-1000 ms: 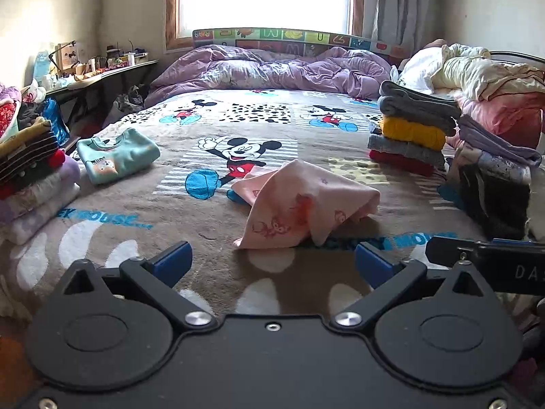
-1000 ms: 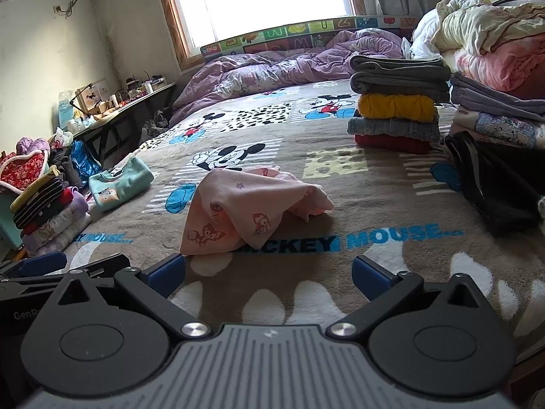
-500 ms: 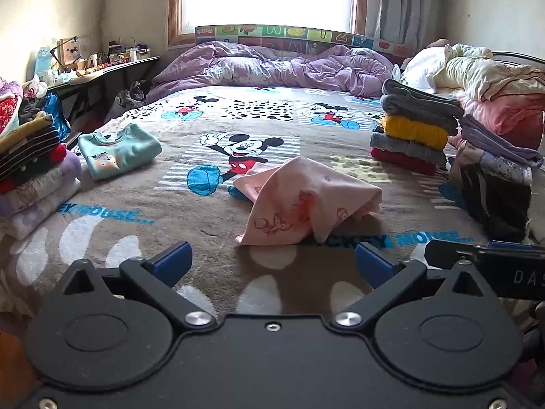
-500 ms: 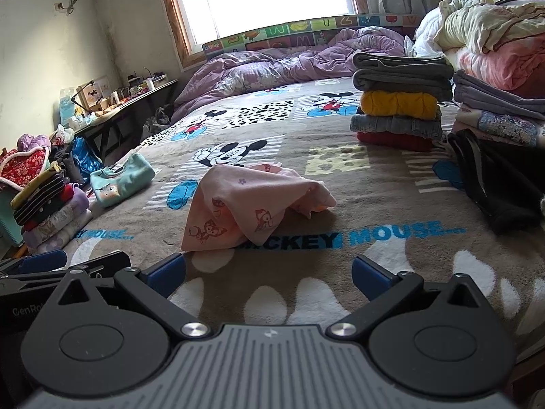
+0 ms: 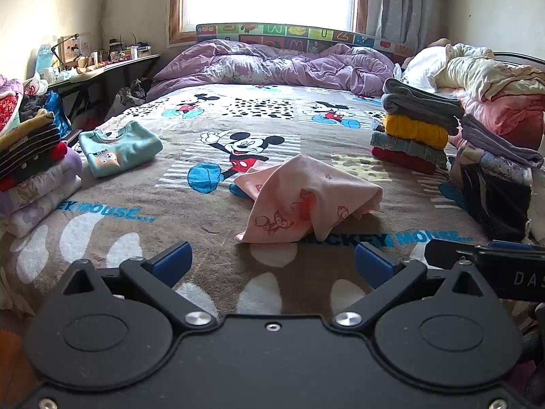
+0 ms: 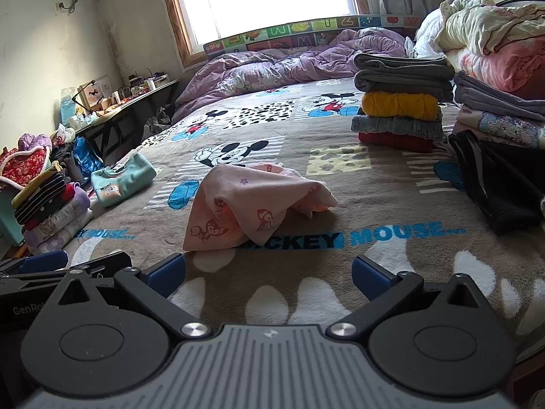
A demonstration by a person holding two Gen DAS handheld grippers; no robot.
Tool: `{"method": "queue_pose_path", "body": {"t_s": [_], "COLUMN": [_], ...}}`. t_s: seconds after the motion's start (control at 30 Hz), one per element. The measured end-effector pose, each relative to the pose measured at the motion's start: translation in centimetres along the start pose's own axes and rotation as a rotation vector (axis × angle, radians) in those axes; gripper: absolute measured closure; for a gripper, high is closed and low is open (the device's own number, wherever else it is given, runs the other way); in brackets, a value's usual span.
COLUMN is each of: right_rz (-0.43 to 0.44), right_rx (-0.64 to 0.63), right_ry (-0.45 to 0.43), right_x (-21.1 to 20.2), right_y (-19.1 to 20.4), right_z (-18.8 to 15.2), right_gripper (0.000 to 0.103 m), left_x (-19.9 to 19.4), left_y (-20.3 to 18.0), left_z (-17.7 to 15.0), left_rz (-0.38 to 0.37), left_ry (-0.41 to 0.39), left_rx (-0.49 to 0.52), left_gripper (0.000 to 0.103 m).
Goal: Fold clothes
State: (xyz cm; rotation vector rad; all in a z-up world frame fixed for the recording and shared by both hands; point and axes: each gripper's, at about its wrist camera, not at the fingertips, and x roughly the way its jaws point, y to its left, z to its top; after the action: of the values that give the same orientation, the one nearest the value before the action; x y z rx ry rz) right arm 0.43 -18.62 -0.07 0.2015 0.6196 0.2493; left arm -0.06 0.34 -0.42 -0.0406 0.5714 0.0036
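Left wrist view shows the left gripper (image 5: 272,264) with its blue-tipped fingers (image 5: 172,262) spread wide, holding nothing; the crumpled pale pink cotton garment printed with small red cartoon animals (image 5: 308,201) lies just ahead of them, slightly toward the right finger, on the brown Mickey Mouse fleece blanket (image 5: 136,204). The right gripper (image 6: 269,272) is likewise splayed and empty, the pink garment (image 6: 252,208) ahead toward its left finger. Both hang low and side by side, I'd say to take a corner each. The tall stack of folded grey, yellow, denim and red clothes (image 6: 402,112) sits well beyond the right finger, presumably finished work. The blanket reads "MICKEY MOUSE..."; the neighbouring gripper bodies show "DAS" and "GenRo".
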Motion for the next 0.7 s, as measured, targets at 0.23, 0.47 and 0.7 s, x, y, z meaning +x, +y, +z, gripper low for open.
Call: {"method": "queue_pose_path", "body": {"t_s": [0.23,0.47,0.7], "right_rz": [0.000,-0.001,-0.003], "right_rx": [-0.002,-0.002,-0.002], "right_ry": [-0.001,-0.002,-0.002], "right_x": [-0.08,-0.16,-0.18], "right_y": [0.03,0.15,0.18], "right_z": [0.03,0.04,0.06], "right_gripper": [0.000,0.000,0.000], "left_x": [-0.13,-0.11,0.02], "left_y": [0.06,0.06,0.02], "left_z": [-0.01,0.03,0.02], "left_rz": [0.000,-0.001,0.000], "left_ry": [-0.001,0.002,0.004], "left_rx": [0.000,0.001,0.002], "left_gripper": [0.000,0.000,0.000]}}
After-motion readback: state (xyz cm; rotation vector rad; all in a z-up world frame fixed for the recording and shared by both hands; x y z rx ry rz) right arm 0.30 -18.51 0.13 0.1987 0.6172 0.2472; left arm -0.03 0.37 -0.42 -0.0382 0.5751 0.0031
